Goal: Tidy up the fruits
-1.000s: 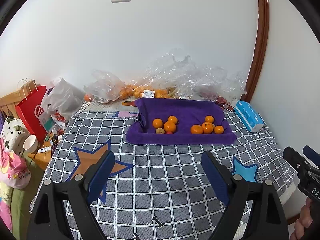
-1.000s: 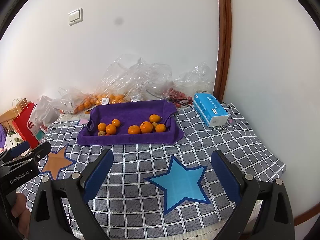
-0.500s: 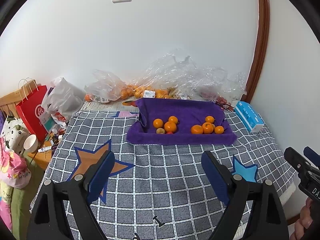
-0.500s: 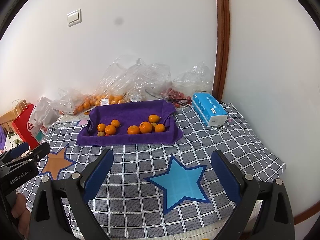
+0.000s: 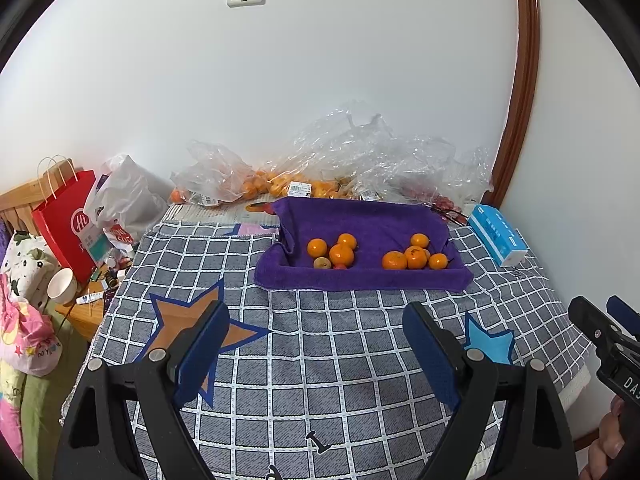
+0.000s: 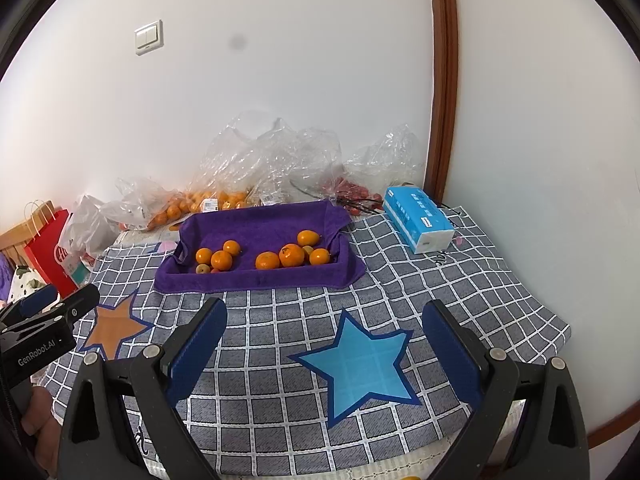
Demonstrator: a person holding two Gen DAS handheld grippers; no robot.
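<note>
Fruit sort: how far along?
Done: the purple tray holds two clusters of oranges, one left, one right. In hand: nothing; left gripper and right gripper hover open over the checked cloth. Left: more oranges sit in the plastic bags behind the tray.

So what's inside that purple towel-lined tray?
Inside the purple tray lie two loose groups of oranges: one on the left, one on the right, plus a small yellowish fruit. The near rim partly hides something small and reddish beside it; I cannot identify it.
</note>
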